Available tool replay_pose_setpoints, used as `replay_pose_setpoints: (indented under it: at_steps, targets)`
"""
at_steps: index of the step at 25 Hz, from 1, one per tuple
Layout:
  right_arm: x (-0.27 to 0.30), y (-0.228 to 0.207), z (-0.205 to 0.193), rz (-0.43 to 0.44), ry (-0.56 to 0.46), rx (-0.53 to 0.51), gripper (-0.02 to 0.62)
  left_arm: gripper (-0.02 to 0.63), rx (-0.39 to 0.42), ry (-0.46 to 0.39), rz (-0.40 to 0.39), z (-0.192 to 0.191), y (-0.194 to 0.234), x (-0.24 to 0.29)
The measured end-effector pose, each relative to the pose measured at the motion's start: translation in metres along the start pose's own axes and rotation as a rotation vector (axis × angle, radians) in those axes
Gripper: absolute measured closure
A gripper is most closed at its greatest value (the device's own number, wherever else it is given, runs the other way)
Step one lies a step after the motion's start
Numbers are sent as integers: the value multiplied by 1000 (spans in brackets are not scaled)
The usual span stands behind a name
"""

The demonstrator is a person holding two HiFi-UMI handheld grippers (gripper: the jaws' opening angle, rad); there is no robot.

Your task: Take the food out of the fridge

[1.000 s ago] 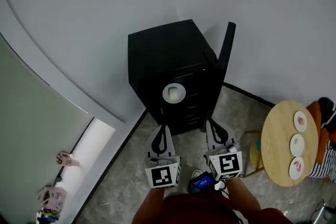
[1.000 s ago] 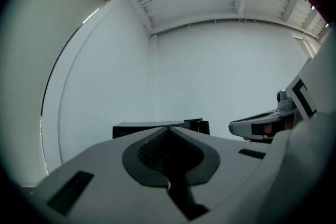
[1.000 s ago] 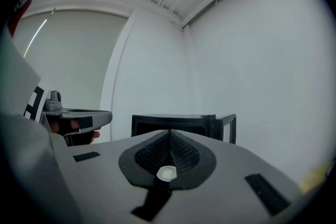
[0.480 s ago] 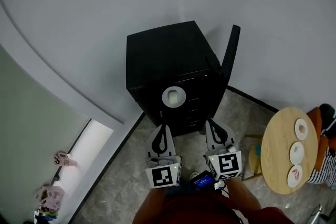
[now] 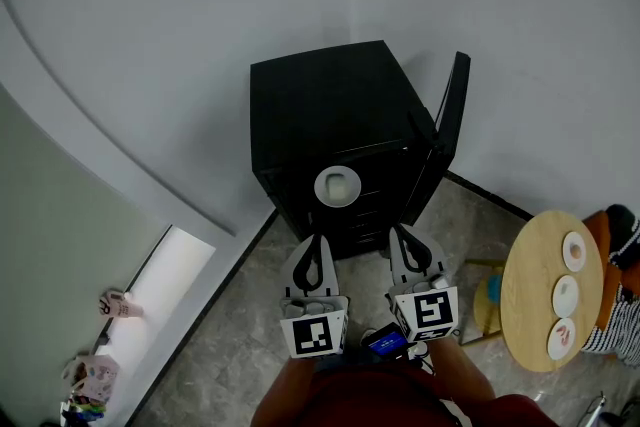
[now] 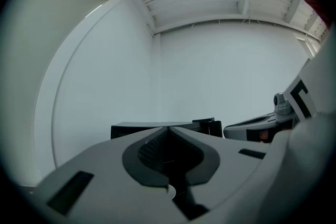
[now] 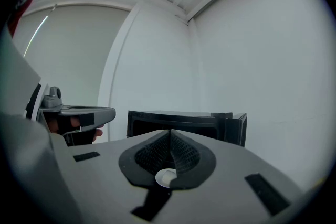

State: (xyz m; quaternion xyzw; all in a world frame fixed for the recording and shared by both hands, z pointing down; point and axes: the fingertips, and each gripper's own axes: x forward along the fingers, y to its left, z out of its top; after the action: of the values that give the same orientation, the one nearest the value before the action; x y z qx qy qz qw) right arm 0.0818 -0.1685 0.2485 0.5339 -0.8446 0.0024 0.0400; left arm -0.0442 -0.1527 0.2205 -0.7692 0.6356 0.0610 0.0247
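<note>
Left claw [image 5: 316, 241] closed, empty | right claw [image 5: 399, 231] closed, empty | both level, facing open fridge [image 5: 325, 110]

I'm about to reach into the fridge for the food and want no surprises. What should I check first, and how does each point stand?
1. Fridge door open: ok, swung out to the right.
2. Food located: ok, white dish on a shelf inside the fridge; its contents, cannot tell.
3. Left gripper ready to grasp: not ok, jaws together, empty.
4. Right gripper ready: not ok, jaws together, empty.
5. Grippers at the dish: not ok, both short of the fridge front.
</note>
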Motion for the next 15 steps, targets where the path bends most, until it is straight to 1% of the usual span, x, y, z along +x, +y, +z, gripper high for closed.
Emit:
replay_pose_setpoints:
  at_steps: [2, 3, 5, 7, 15]
  targets:
    - [4, 3, -1, 4, 2, 0, 572, 592, 32, 29, -7, -8, 5, 0]
    - [5, 4, -2, 4, 2, 1, 572, 592, 32, 31, -5, -9, 6, 0]
    - [6, 5, -4, 5, 3, 3, 572, 592, -1, 8, 6, -4, 7, 3]
    - [8, 5, -6, 8, 6, 4, 572, 592, -11, 1, 10, -4, 8, 4]
    - [14, 9, -19, 20, 24, 14, 572, 592, -20, 30, 13, -21, 11, 6]
